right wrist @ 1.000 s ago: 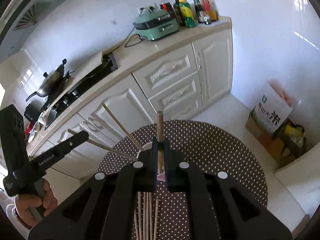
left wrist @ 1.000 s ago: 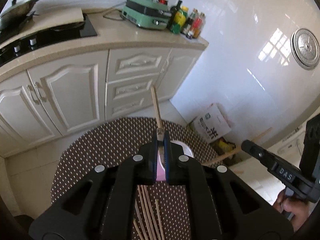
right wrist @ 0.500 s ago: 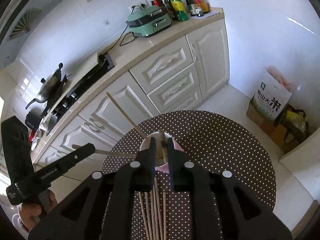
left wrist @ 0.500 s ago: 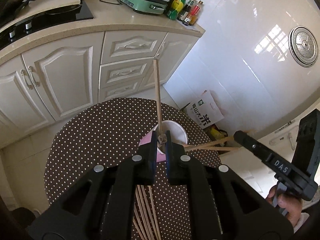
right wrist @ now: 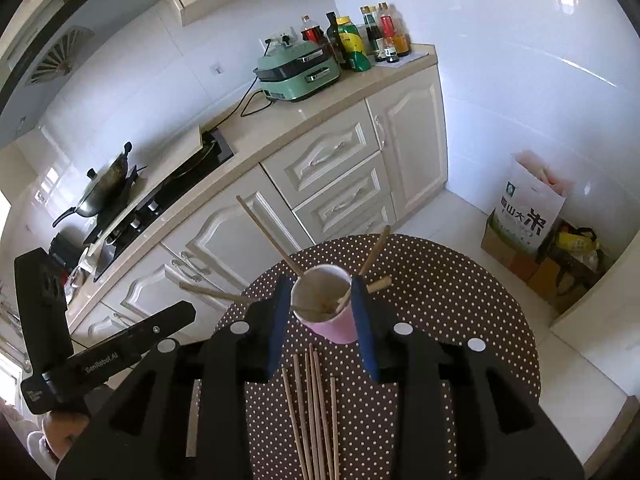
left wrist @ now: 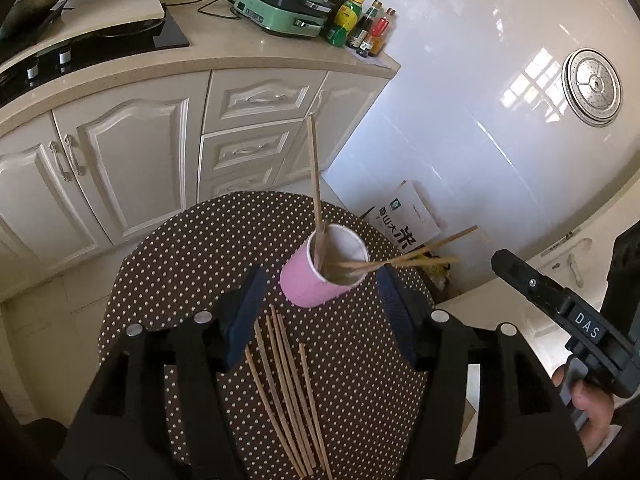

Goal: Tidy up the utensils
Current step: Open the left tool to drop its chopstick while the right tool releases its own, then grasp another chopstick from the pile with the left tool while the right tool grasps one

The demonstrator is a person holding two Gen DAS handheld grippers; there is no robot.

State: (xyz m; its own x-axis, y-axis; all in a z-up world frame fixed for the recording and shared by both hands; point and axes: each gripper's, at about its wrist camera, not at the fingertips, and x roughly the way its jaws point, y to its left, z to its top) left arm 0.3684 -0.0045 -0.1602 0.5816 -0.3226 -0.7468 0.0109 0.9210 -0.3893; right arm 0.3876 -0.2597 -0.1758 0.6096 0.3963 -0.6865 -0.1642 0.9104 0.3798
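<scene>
A pink paper cup [left wrist: 320, 276] [right wrist: 326, 308] stands on the round brown table [left wrist: 192, 264] [right wrist: 460, 300] with its white-dotted cloth, and several wooden chopsticks [left wrist: 315, 184] [right wrist: 266, 232] already lean in it, splayed in different directions: one rises steeply toward the cabinets, others [left wrist: 416, 254] tip low over the rim toward the wall side. Nearer the person, a small bundle of loose chopsticks [left wrist: 288, 384] [right wrist: 314, 408] lies flat on the cloth, roughly side by side, just short of the cup.

The left gripper [left wrist: 320, 316] hangs with its blue-padded fingers [left wrist: 246, 316] spread wide and nothing between them; the cup sits just beyond them, apart from both pads. The right gripper [right wrist: 320, 320] is likewise spread and empty, with its fingers [right wrist: 278, 320] flanking the cup on either side; I cannot tell whether the pads touch the paper wall. Each gripper shows at the edge of the other's view, held by a bare hand [left wrist: 592, 408].

Around the table, cream cabinets [left wrist: 132, 160] [right wrist: 340, 176] with drawers run under a beige counter [left wrist: 224, 52]. On it sit a mint-green electric cooker [left wrist: 284, 12] [right wrist: 298, 70], plugged in, and a cluster of sauce bottles [left wrist: 360, 24] [right wrist: 360, 36] at the counter's end. A black hob [left wrist: 92, 44] [right wrist: 160, 196] carries a wok [right wrist: 102, 192]. On the floor by the white tiled wall stands a rice bag [left wrist: 404, 220] [right wrist: 528, 208] beside cardboard boxes [right wrist: 520, 256]. The leaning sticks jut out past the cup's rim on both sides, close by the grippers' fingers.
</scene>
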